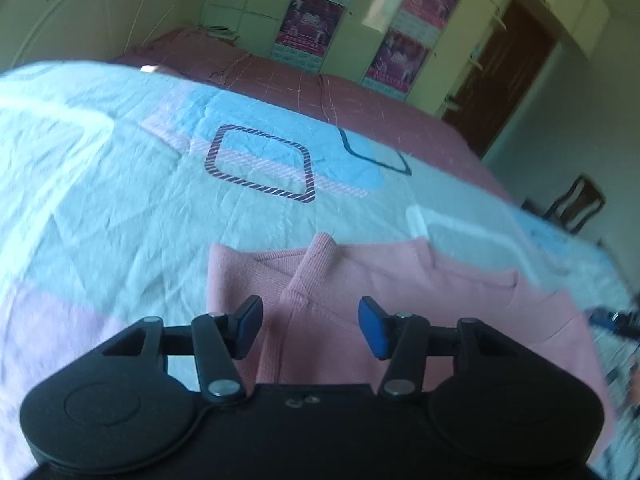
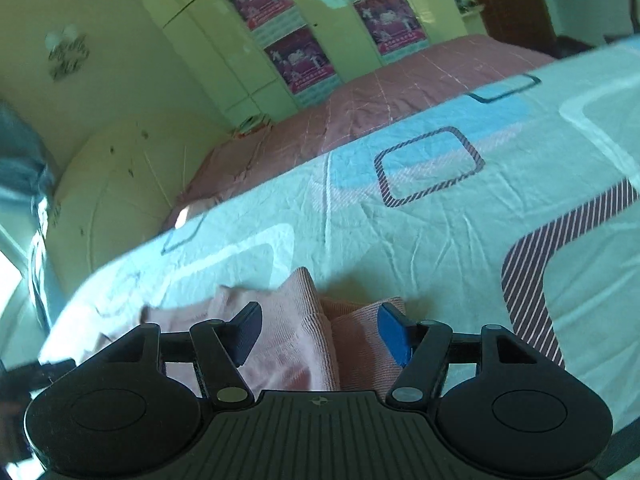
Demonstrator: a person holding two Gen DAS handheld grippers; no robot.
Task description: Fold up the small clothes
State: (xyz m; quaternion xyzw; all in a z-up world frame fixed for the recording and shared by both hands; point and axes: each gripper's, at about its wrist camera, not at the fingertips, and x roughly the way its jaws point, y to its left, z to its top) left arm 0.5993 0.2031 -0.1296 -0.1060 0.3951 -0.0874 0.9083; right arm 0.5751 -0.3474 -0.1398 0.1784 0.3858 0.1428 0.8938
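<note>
Nearest the left wrist camera, the left gripper (image 1: pixel 311 326) hung with its jaws spread and nothing pinched, the pink garment (image 1: pixel 400 300) lying just beneath and beyond its blue pads (image 1: pixel 372 330). The right gripper (image 2: pixel 320 332) was likewise parted over the same pink knit (image 2: pixel 304 340), with a ribbed fold standing up between the fingers but touching neither pad. The garment lay on the near part of the pale patterned bedspread (image 1: pixel 120 184), partly doubled over itself, a ribbed band poking up at its far edge. That suggested a fold had been laid down and let go, so the step in hand was probably choosing the next pair of edges. The next move seemingly called for both grippers to settle on matching corners and close on a single layer, not the bunched rib. Further off lay a dusty pink cover (image 1: pixel 280 76), then pale wardrobes (image 2: pixel 192 40) with posters (image 1: pixel 308 24).
</note>
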